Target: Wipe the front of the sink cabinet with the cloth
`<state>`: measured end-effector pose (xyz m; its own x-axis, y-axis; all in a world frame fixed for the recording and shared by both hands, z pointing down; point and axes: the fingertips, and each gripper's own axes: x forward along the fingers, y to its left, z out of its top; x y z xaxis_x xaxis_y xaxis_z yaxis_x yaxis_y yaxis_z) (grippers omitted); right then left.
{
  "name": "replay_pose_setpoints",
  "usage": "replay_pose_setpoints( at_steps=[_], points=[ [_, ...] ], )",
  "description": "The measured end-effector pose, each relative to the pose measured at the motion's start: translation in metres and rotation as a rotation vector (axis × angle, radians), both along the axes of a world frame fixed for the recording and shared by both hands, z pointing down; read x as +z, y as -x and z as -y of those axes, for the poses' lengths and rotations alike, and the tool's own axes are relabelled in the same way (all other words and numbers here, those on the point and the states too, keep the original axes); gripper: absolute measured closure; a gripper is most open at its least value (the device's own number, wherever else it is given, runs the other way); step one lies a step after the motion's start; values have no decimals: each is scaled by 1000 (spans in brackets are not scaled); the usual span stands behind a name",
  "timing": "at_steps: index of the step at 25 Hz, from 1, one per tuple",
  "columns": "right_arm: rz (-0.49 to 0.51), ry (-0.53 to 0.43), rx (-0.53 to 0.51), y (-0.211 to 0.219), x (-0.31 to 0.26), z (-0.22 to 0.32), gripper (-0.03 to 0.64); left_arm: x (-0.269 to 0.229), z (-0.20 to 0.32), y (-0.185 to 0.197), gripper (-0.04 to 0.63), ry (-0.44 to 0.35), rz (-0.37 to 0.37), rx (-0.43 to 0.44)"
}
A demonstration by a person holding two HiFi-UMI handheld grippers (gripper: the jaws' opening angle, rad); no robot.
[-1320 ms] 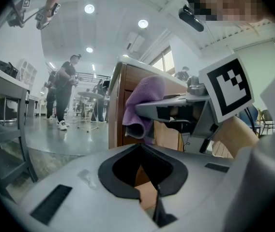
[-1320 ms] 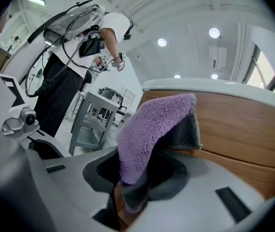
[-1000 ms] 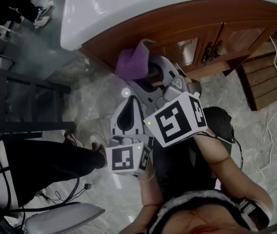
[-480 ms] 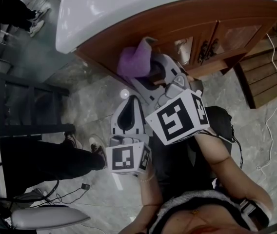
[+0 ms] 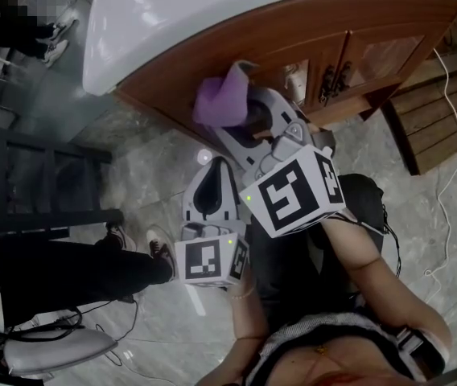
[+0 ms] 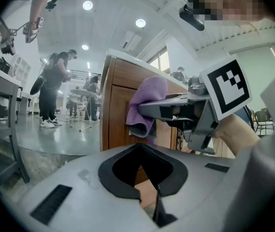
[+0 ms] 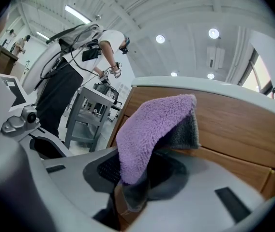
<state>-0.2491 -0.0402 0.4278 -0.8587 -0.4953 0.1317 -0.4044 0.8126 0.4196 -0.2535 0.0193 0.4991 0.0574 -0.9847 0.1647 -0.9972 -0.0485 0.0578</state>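
The right claw (image 5: pixel 249 121) is closed on the cloth (image 5: pixel 222 99), which is fluffy, purple on one side and grey on the other. In the right gripper view the cloth (image 7: pixel 152 124) hangs folded over the tips of the right claw (image 7: pixel 136 180) and hides most of them. Its grey side is turned to the wood. The cloth is at the front of the sink cabinet (image 5: pixel 236 43), on the upper part of the left end, under the white sink top (image 5: pixel 204 6). It is very close to the brown wood, but I cannot tell if it really touches. In the left gripper view the cloth (image 6: pixel 146 105) shows against the cabinet front (image 6: pixel 118 115), with the right claw reaching in from the right. The left claw (image 5: pixel 216 167) is held nearer and a little more to the left, just beside the right one and apart from the cabinet. Its jaws are together with nothing between them, as the view along the left claw (image 6: pixel 155 195) shows. To the right of the cloth the cabinet has two doors with dark metal handles (image 5: pixel 331 79) where they meet. The floor (image 5: pixel 152 163) is grey marble. On the left a person in dark trousers (image 5: pixel 67 268) stands beside a dark metal frame (image 5: pixel 43 179). At the far right a white cable (image 5: pixel 452 147) lies on the floor.
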Motion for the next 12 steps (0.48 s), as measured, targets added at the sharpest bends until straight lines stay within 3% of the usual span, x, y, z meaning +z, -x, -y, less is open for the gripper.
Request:
replay_pose_setpoints(
  at_steps=[12],
  points=[
    [-15, 16, 42, -17, 7, 13, 454, 3, 8, -12, 595, 1, 3, 40]
  ],
)
